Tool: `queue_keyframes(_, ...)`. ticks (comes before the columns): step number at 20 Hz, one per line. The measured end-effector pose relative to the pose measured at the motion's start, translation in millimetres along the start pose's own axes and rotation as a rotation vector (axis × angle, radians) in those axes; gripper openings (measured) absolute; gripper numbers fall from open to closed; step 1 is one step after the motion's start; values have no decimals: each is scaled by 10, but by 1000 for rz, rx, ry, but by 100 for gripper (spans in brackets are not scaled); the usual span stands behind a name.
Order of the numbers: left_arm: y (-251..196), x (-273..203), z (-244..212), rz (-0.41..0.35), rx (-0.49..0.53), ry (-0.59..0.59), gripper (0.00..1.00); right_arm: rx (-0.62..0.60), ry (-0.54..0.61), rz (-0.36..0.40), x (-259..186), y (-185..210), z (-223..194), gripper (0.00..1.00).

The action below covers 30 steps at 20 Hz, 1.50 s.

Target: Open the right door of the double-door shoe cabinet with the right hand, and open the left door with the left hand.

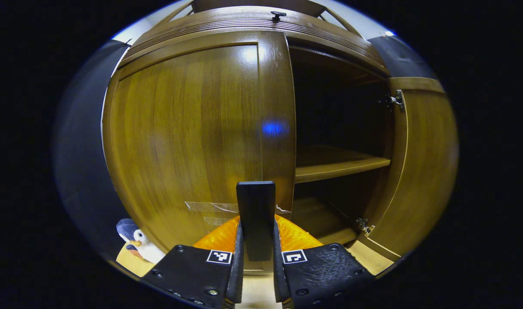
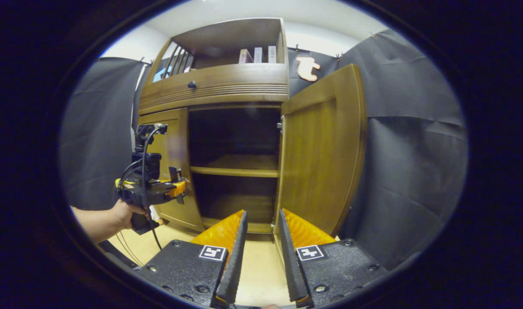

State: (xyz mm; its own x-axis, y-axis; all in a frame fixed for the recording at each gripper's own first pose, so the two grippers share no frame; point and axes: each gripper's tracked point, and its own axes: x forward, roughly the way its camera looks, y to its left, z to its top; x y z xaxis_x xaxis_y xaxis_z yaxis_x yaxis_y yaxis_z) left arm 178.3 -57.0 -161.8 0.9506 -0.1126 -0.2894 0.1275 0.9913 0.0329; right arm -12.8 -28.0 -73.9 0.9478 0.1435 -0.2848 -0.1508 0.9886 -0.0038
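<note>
The left gripper is clamping a flat black handle between both fingers, close against the lower inner edge of the shoe cabinet's left door, which is sitting flush with the cabinet front. Strips of clear tape are showing on the door just beside the handle. A small penguin toy is resting low to the left of the door, near the floor.

In the right gripper view, the right gripper is hanging over the pale floor with its fingers parted and nothing between them, well back from the cabinet. To its left, a person's hand is holding the left gripper against the left door.

Beyond the fingers, the right door is standing swung wide open, hinged on the cabinet's right side. Behind it, the dark interior is showing one wooden shelf across the middle. Above the doors, a drawer with a dark knob is running across the cabinet, and an open upper compartment is holding a few upright books.
</note>
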Motion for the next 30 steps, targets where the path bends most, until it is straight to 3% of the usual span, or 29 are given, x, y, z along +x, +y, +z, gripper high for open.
queue_keyframes(7, 59, -349, -66, 40, 18, -22, 28, -18, 6, 52, 55, 155, -27, 53)
queue_keyframes(10, 104, -473, -82, 81, 48, -37, 28, -21, -9, 75, 86, 228, 30, 50)
queue_keyframes(21, 260, -858, -214, 107, 6, -20, 28, -23, -9, 154, 223, 496, 11, 53)
queue_keyframes(22, 273, -902, -204, 112, 15, -25, 18, -20, -5, 165, 243, 533, 1, 53)
queue_keyframes(30, 429, -1198, -259, 124, -55, -12, 18, -40, -2, 254, 402, 855, 5, 50)
